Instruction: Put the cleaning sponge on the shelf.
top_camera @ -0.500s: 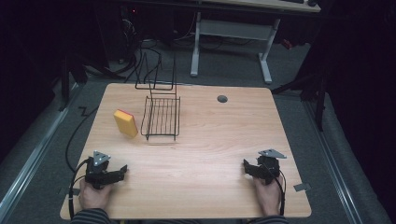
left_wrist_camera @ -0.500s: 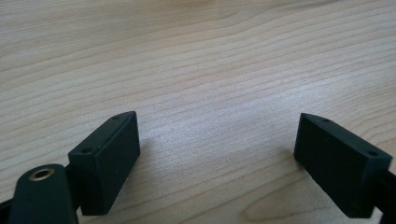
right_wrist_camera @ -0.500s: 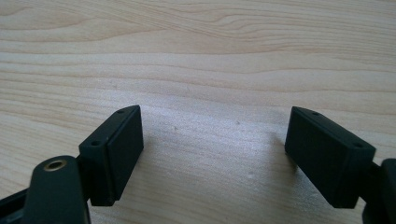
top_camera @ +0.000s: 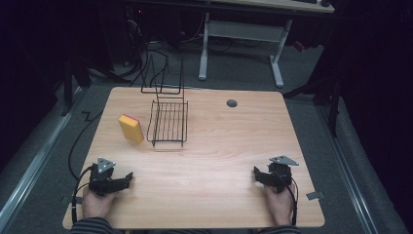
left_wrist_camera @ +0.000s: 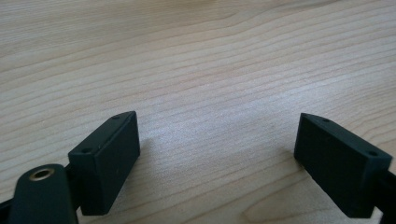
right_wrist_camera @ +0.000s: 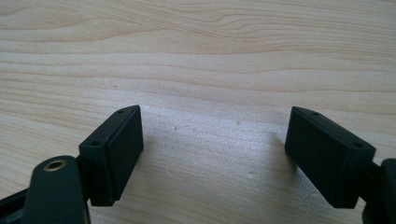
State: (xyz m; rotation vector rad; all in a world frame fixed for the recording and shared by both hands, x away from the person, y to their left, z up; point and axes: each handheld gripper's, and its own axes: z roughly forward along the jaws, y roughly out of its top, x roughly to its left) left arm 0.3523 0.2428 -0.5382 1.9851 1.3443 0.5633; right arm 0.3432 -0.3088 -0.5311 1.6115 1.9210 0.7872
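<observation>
Both tongs rest low on the pale wooden tabletop (top_camera: 214, 161) at its near edge, well apart from each other. The left tongs (top_camera: 127, 177) at the near left corner and the right tongs (top_camera: 255, 173) at the near right corner both stand spread, with only bare wood between their black jaws. Nearest the left tongs, farther back on the left, a yellow block-shaped sponge with a red top edge (top_camera: 131, 128) stands just beside a black wire rack (top_camera: 168, 123).
</observation>
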